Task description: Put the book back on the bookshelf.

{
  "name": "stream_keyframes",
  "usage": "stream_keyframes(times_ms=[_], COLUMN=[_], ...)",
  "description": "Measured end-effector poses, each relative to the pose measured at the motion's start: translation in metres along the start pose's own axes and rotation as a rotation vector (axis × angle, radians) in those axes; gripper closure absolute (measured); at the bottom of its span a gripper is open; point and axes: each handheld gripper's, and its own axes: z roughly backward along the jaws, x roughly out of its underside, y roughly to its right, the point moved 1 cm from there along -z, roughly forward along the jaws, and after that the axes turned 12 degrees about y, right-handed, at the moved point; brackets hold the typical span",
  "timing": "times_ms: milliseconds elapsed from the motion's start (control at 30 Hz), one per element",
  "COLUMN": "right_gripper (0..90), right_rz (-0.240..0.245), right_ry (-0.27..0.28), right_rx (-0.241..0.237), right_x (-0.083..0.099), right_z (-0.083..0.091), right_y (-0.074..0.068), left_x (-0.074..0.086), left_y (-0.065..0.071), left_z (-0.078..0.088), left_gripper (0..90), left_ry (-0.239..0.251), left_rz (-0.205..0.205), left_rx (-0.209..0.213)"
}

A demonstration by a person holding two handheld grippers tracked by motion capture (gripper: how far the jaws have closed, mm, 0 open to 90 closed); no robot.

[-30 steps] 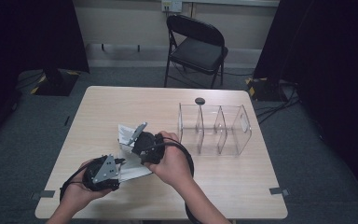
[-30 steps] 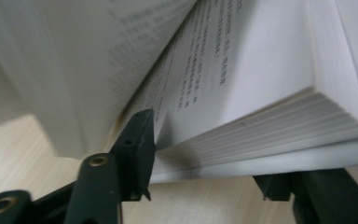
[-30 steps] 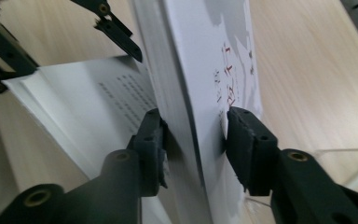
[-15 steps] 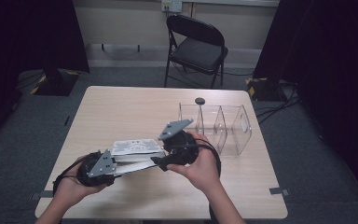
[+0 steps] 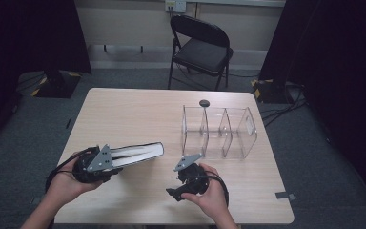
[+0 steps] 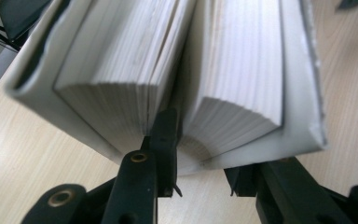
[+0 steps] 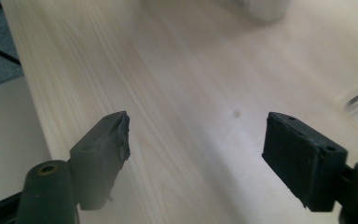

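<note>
Left gripper [image 5: 106,163] clamped on a white book [image 6: 177,70], jaws just closing, one jaw between its pages, book lifted above the wooden table [image 5: 133,114], right gripper [image 7: 196,140] wide apart, just opening, nothing between, clear organizer [image 5: 219,131] nearby.

- One book [image 5: 136,152], white-edged, sits in my left gripper [image 5: 95,164].
- Two grippers in my hands: that left one and my right gripper [image 5: 188,183].
- Two fingers [image 7: 102,149] on each gripper, four in all.
- One clear organizer [image 5: 219,131] stands on the counter [image 5: 133,114], with three compartments side by side.
- One small dark round thing [image 5: 204,102] lies just behind the organizer.
- One counter.
- One folding chair [image 5: 200,47] stands beyond the counter.
</note>
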Motion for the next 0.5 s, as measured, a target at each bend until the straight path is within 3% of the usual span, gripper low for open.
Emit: stream_keyframes(times_ms=[100, 267, 367, 500], right_gripper=[20.1, 16.8, 15.3, 14.9], right_rz=[-0.033, -0.065, -0.034, -0.027], right_ry=[-0.02, 0.007, -0.007, 0.022], right_rx=[-0.008, -0.02, -0.01, 0.018], right_x=[0.018, 0.035, 0.038, 0.04], right_z=[-0.013, -0.023, -0.025, -0.028], right_y=[0.002, 0.006, 0.008, 0.011], left_x=[-0.001, -0.001, -0.003, -0.003], left_y=[-0.004, -0.007, -0.009, -0.013], left_z=[0.001, 0.006, 0.007, 0.007], left_gripper=[69.2, 70.6, 70.6, 70.6], left_ry=[0.002, 0.007, -0.007, -0.006], left_rz=[0.007, 0.031, 0.024, 0.053], left_rx=[0.011, 0.02, 0.033, 0.032])
